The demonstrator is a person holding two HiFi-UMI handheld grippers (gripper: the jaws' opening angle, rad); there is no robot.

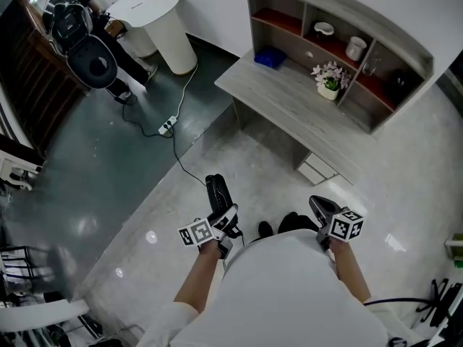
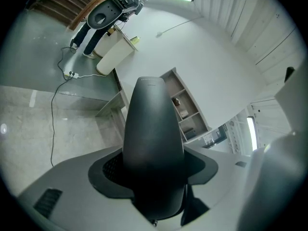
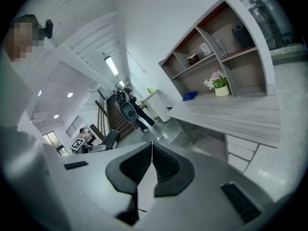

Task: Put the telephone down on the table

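head view: the left gripper (image 1: 223, 217) holds a black telephone (image 1: 216, 191), which sticks forward above the pale floor (image 1: 239, 157), well short of the grey counter (image 1: 289, 103). the right gripper (image 1: 318, 207) is level beside it, carrying nothing.

left gripper view: the dark fingers (image 2: 107, 170) stand wide and clamp the telephone's rounded body from both sides (it fills the middle of the view).

right gripper view: the fingers (image 3: 137, 165) are pressed together with nothing between them. a flower pot (image 3: 221, 89) sits on the counter ahead.
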